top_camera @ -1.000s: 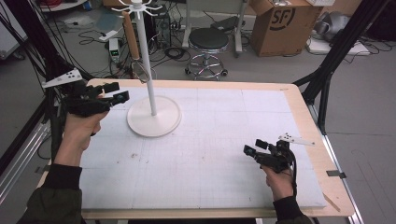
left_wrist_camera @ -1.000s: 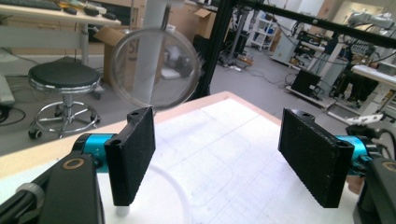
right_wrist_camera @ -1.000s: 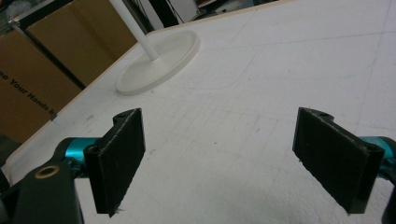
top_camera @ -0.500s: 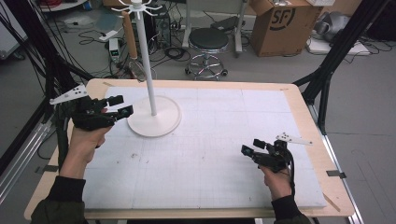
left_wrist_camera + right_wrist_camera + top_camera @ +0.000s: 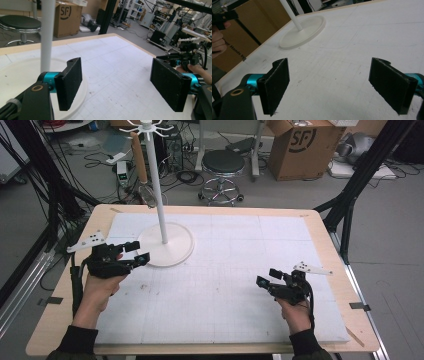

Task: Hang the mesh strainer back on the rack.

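Gaping empty, both claws; stand top cut off.

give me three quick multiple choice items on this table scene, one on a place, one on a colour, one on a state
1. Where does the stand rest?
A. table's far left part
B. near right corner
C. on the floor

2. What colour is the stand's round base?
A. black
B. white
C. red

3. How are the left gripper jaws?
A. shut on the pole
B. shut on nothing
C. open, nothing between

Key: 1 A, the high view shows it near the far left; 2 B, the disc is white; 3 C, the left gripper view shows the pads apart over bare mat.
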Tool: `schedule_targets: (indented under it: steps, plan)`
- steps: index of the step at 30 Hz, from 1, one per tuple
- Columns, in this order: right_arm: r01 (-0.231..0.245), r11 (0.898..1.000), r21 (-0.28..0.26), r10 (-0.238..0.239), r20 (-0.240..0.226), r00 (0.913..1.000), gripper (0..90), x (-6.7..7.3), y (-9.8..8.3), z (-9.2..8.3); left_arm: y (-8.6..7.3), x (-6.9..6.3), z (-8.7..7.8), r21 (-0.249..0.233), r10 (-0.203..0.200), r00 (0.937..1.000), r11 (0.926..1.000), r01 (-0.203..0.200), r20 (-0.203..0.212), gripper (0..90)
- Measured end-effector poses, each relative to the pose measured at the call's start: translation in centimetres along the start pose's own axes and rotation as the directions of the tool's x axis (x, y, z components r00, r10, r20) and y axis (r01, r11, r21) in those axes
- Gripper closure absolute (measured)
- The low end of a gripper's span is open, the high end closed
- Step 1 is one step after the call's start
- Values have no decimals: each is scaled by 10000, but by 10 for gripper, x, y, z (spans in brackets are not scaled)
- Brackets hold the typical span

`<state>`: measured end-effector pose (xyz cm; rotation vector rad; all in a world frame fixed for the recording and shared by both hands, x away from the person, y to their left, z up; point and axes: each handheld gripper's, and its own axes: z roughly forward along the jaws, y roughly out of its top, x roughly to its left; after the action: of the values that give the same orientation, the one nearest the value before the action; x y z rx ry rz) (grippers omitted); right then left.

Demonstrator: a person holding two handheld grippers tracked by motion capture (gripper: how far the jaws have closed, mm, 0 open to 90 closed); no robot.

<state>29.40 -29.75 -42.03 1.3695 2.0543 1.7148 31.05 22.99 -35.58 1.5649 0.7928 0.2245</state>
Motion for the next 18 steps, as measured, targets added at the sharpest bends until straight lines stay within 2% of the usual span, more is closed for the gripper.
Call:
schedule_targets:
  steps: [2, 4, 9, 11, 15, 18]
  plan:
    - [2, 10000, 38, -2, -28, 10000, 160, 1, 0, 0, -6, -2, 3, 177, 58, 10000, 9998, -58, 38, 263]
    - [111, 9999, 27, -111, -40, 9999, 160, 2, 0, 0, -14, -3, 6, 171, -69, 9998, 9998, 67, 168, 263]
    - [13, 10000, 14, -12, -85, 10000, 160, 3, 1, 0, -35, -5, 13, 372, -273, 9994, 9990, 264, 229, 263]
    - [61, 10000, -9, -61, -91, 9999, 160, 2, 1, -1, -41, -6, 14, 449, -267, 9995, 9987, 258, 195, 263]
    - [166, 9999, 4, -166, -99, 9998, 160, 4, 0, 1, -52, -2, 12, 495, -536, 9985, 9974, 531, 87, 260]
    - [233, 9996, 130, -231, -160, 9996, 160, 7, -1, 3, -59, 0, 9, 489, -621, 9980, 9968, 627, -132, 259]
